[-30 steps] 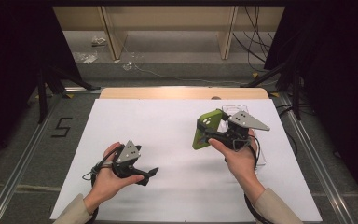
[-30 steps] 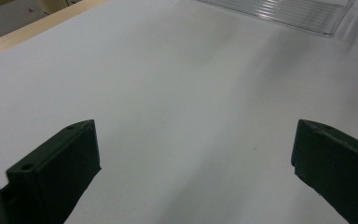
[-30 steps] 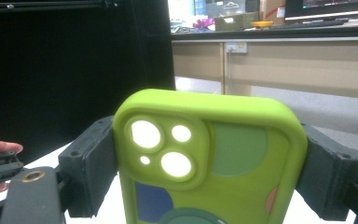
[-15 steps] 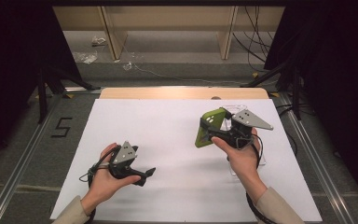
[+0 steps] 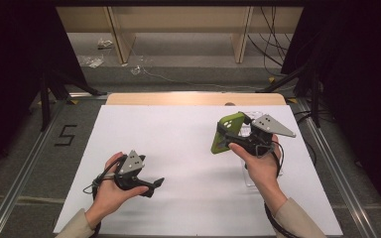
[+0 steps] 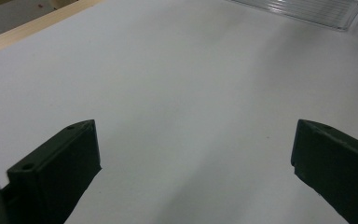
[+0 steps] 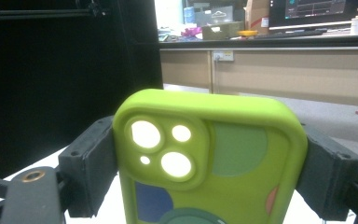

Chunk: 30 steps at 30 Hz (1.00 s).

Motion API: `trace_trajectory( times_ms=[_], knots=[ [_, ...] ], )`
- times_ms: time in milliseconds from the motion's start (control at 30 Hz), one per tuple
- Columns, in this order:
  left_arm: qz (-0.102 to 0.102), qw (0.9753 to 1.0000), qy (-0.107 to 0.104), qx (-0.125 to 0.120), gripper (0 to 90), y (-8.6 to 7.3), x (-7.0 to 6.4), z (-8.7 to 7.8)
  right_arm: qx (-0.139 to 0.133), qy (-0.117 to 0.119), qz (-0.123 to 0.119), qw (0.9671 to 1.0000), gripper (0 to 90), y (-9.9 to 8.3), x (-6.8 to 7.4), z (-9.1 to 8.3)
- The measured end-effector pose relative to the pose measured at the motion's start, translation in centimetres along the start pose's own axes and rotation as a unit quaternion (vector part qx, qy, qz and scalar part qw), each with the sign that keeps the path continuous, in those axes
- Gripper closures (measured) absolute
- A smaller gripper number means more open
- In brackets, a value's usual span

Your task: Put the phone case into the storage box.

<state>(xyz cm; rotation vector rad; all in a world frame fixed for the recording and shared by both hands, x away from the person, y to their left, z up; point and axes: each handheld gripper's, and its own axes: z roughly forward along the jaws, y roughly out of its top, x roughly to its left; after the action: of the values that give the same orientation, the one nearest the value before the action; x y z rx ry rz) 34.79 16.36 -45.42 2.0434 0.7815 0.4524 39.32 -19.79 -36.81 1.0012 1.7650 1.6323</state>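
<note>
Nearest the person, at about 7 o'clock on the white tabletop [image 5: 188, 148], the left gripper [image 5: 151, 184] is held low in the left hand [image 5: 110, 191], its fingers [image 6: 60, 163] spread wide with only bare white surface between them in the left gripper view. Farther out, at about 2 o'clock, the right hand [image 5: 258, 166] holds the right gripper [image 5: 226, 133] raised above the tabletop, and its fingers [image 7: 91, 163] are closed on a green phone case [image 5: 225, 133]. In the right gripper view the case [image 7: 214, 158] stands upright between the two fingers, one pressed against each long side edge, with the camera cut-outs at the case's 10 o'clock corner and coloured patches lower on its back. Its top end rises clear above the fingertips. Beneath and just beyond the right gripper a clear plastic tray [image 5: 250, 176] lies flat on the tabletop; its ribbed edge shows at 1 o'clock in the left gripper view [image 6: 307, 9]. Beyond the white sheet runs a strip of bare wood [image 5: 193, 99].
</note>
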Motion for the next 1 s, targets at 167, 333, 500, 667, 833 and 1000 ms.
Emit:
trace_trajectory(
  times_ms=[167, 333, 500, 667, 833, 1000],
  knots=[
    [0.002, 1.0000, 0.002, 0.003, 0.6, -0.1, 0.1, 0.0, -0.006, -0.007, 0.001, 1.0000, 18.0, 0.2, -0.3, -0.2],
    [0.002, 1.0000, 0.004, 0.003, 0.6, -0.1, 0.1, 0.0, -0.008, -0.011, 0.002, 0.9999, 18.0, 0.4, -0.7, -0.4],
    [0.002, 1.0000, 0.005, 0.003, 0.6, -0.1, 0.1, 0.0, -0.007, -0.013, 0.003, 0.9999, 18.0, 0.3, -0.8, -0.4],
    [0.002, 1.0000, 0.006, 0.003, 0.6, -0.1, 0.1, 0.0, -0.009, -0.016, 0.003, 0.9998, 18.0, 0.4, -0.9, -0.5],
    [0.002, 1.0000, 0.006, 0.003, 0.6, -0.1, 0.1, 0.0, -0.011, -0.021, 0.003, 0.9997, 18.0, 0.5, -1.1, -0.6],
    [0.002, 1.0000, 0.006, 0.003, 0.6, -0.1, 0.1, -0.1, -0.012, -0.024, 0.003, 0.9996, 18.0, 0.6, -1.4, -0.8]
  ],
)
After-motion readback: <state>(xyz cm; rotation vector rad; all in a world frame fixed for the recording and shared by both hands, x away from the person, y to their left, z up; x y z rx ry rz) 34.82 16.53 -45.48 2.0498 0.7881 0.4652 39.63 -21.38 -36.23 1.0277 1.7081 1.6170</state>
